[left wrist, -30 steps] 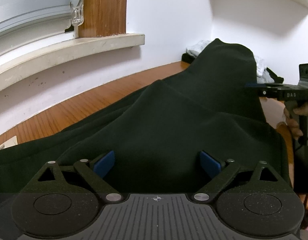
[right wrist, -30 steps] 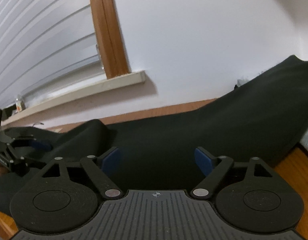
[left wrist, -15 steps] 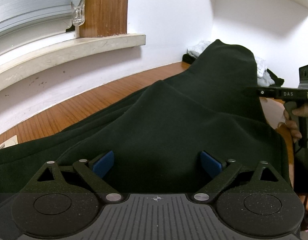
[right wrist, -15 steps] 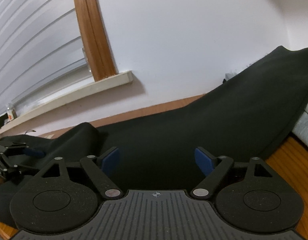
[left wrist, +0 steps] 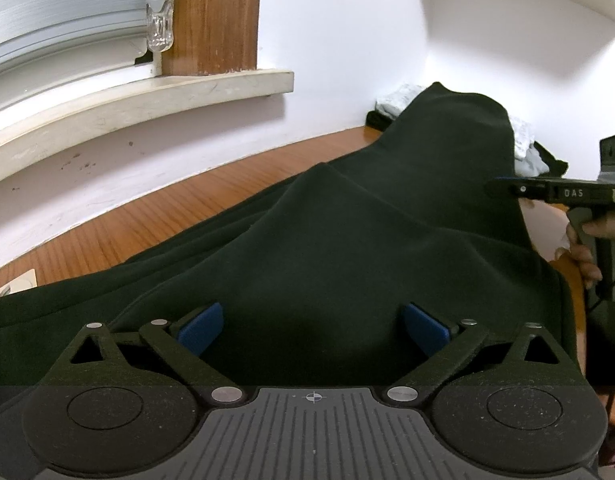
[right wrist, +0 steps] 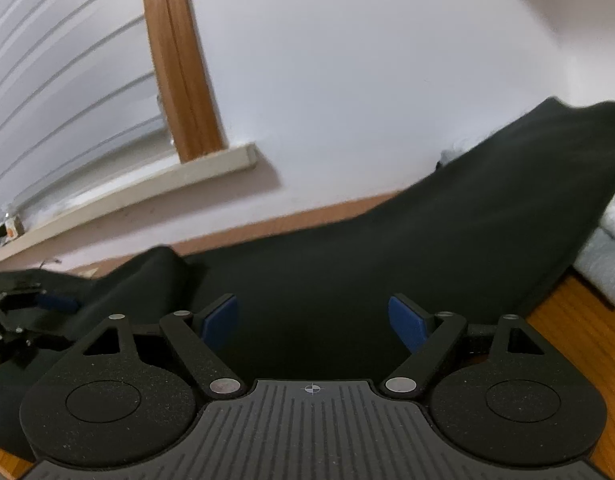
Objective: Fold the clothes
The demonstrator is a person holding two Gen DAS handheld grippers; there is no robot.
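Both tongs stand spread wide, gripping nothing: left tongs [left wrist: 311, 326] and right tongs [right wrist: 313, 320] each hang low over the dark garment [left wrist: 347, 248], blue pads apart, which suits a reach for cloth. Beyond them the garment sprawls across the wooden surface [left wrist: 155, 220], humped and creased, not lying flat. Its far end rises against a heap of pale laundry [left wrist: 525, 148] by the white wall [left wrist: 347, 40].

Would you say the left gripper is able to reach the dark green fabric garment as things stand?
Probably yes: the left gripper is open, with the dark green fabric garment directly between its fingers and nothing in the way.
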